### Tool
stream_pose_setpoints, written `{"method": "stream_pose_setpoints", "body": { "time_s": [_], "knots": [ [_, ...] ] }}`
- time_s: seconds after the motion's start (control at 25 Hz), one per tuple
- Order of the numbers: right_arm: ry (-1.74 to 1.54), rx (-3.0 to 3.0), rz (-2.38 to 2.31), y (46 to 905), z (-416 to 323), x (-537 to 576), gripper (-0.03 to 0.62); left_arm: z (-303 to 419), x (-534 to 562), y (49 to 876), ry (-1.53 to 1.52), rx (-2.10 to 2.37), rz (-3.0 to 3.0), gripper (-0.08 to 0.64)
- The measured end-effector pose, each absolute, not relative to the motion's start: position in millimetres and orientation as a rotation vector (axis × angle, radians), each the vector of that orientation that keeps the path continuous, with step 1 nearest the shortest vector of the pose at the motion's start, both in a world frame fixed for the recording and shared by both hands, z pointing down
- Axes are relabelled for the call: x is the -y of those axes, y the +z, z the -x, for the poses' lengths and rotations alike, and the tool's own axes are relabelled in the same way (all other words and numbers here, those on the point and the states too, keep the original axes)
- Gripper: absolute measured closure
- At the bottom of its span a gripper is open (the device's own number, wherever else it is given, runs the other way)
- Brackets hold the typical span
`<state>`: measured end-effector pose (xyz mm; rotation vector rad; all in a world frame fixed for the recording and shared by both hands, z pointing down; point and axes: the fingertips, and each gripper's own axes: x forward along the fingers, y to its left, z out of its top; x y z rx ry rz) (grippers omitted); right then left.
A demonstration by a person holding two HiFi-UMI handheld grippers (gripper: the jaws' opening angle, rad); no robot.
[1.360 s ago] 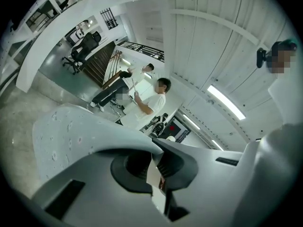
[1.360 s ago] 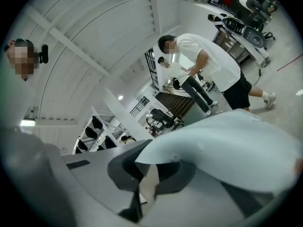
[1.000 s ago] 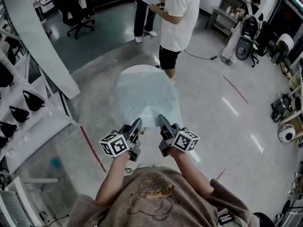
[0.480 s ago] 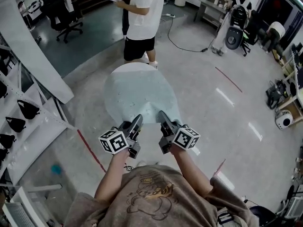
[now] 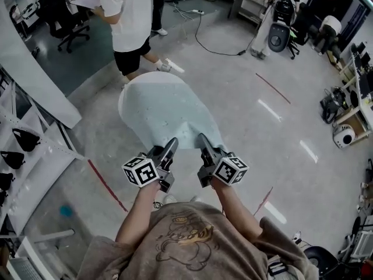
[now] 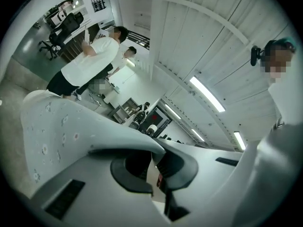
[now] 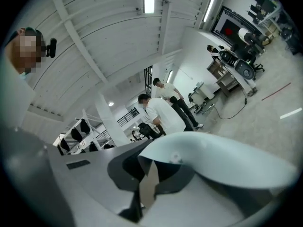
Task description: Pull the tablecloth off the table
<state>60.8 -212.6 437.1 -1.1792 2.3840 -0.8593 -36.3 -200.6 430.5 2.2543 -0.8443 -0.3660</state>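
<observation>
A pale blue-green tablecloth [image 5: 166,107] with small specks covers a round table in the middle of the head view; the table itself is hidden under it. Its near edge is drawn up toward me into two gathered corners. My left gripper [image 5: 172,143] is shut on the left corner, and my right gripper [image 5: 201,140] is shut on the right one. In the left gripper view the tablecloth [image 6: 61,126] folds over the jaws of the left gripper [image 6: 154,167]. In the right gripper view the tablecloth [image 7: 227,157] curls over the right gripper [image 7: 149,174].
A person in a white shirt and black shorts [image 5: 125,22] stands just beyond the table's far left side. White shelving [image 5: 23,150] lines the left. An office chair [image 5: 55,13] is far left, a cable [image 5: 215,48] crosses the floor, and equipment [image 5: 344,136] sits at the right.
The person in the white shirt has walked leftward round the far side of the table. Both grippers keep their hold on the cloth's near edge; the view has tilted slightly.
</observation>
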Motion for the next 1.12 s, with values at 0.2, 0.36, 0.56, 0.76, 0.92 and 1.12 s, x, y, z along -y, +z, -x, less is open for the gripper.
{"method": "stream_pose_setpoints", "body": {
  "time_s": [0.2,0.36,0.56,0.76,0.92,1.12],
  "knots": [
    [-0.812,-2.357,1.25,434,-94,208,0.582,3,204,429,-0.355,0.758,-2.275,0.539],
    [-0.789,-2.311,1.292,430,-128,198,0.583,-30,201,424,-0.328,0.687,-2.296,0.54],
    [-0.766,-2.265,1.363,431,-150,191,0.583,-53,200,424,-0.297,0.618,-2.319,0.54],
    [-0.746,-2.196,1.44,434,-173,177,0.583,-77,193,424,-0.26,0.537,-2.334,0.54],
    [-0.73,-2.131,1.512,442,-189,171,0.583,-94,194,431,-0.208,0.473,-2.36,0.54],
    [-0.714,-2.041,1.615,446,-223,151,0.581,-132,183,430,-0.136,0.369,-2.402,0.54]
  ]
}}
